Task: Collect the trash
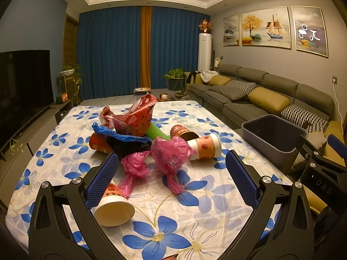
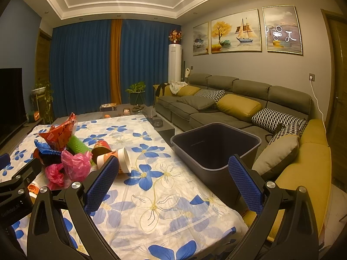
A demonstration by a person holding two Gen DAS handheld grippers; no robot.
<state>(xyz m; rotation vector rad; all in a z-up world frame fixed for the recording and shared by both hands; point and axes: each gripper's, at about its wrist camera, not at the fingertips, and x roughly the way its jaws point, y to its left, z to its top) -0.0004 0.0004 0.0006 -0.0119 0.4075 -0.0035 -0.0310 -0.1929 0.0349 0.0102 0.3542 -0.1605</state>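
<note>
A table covered by a white cloth with blue flowers [image 1: 195, 195] is recorded in both wrist views. The trash is found heaped toward the middle of the cloth. At the top of the heap a red printed wrapper [image 1: 138, 117] is noted, with a green ribbed piece [image 1: 157, 132] protruding from beneath it and a blue mesh sheet [image 1: 117, 134] lying over a dark item. Two crumpled pink plastic bags [image 1: 169, 158] are observed at the near side of the heap. A paper cup on its side [image 1: 206, 146] is seen just right of the bags, its white rim facing right, and a red can [image 1: 183, 132] lies behind it, touching or nearly touching; which cannot be told. A second paper cup [image 1: 113, 209] lies apart from the heap, near the table edge, its open mouth turned toward the camera.

The left gripper [image 1: 171, 177] is held above the near part of the cloth, jaws spread wide and nothing between them; its left pad [image 1: 102, 179] is seen just beside the nearer cup. The right gripper [image 2: 175, 179] is likewise spread wide and empty, positioned over the right half of the table.

A dark grey bin [image 2: 216, 149] is recorded at the table's right edge, between the table and a grey sofa with yellow cushions [image 2: 238, 106]. Its interior appears dark; contents cannot be made out.
</note>
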